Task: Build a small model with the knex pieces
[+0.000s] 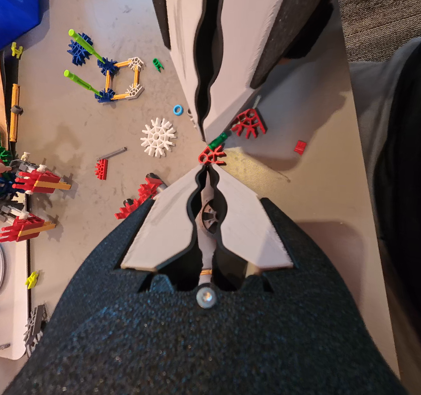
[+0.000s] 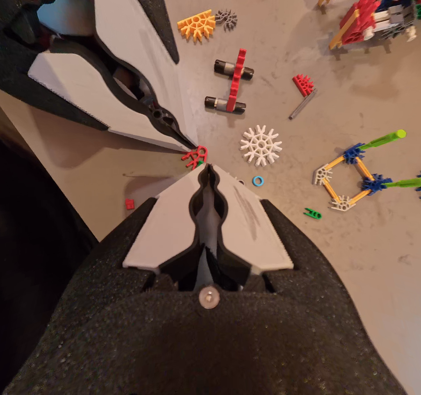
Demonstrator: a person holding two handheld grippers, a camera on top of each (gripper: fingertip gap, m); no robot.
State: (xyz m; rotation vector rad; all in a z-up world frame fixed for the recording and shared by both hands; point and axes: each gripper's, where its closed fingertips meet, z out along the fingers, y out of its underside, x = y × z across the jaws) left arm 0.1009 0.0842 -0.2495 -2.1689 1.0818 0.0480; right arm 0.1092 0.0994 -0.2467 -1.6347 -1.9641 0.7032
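**A:** So both grippers meet at the middle of the tabletop (image 2: 296, 258). The left gripper (image 1: 206, 167) has its fingers pinched together on a small red connector (image 1: 211, 155), gripping it by its rounded end. In the right wrist view you can see that same left gripper coming in from 10 o'clock with the red piece at its tips.

**B:** And the right gripper (image 2: 208, 166)?

**A:** Fingers narrowed right down too, clamped on a short green rod (image 1: 218, 142). The rod runs from its tips into the red connector, so the two pieces touch. From its own camera only a sliver of green shows at the tips.

**B:** What's lying around them?

**A:** In the left wrist view, a white snowflake wheel (image 1: 158, 137) sits near, at 9 o'clock of the connector, and a small blue ring (image 1: 178, 110) at about 10 o'clock. A bigger red fan-shaped connector (image 1: 249, 123) is at 2 o'clock, just beside the right gripper's finger. Farther out at 10 o'clock there's a square frame (image 1: 120, 80) of yellow rods with blue and white corners and two lime green rods sticking off it. A little green clip (image 1: 157, 64) lies just beside that frame.
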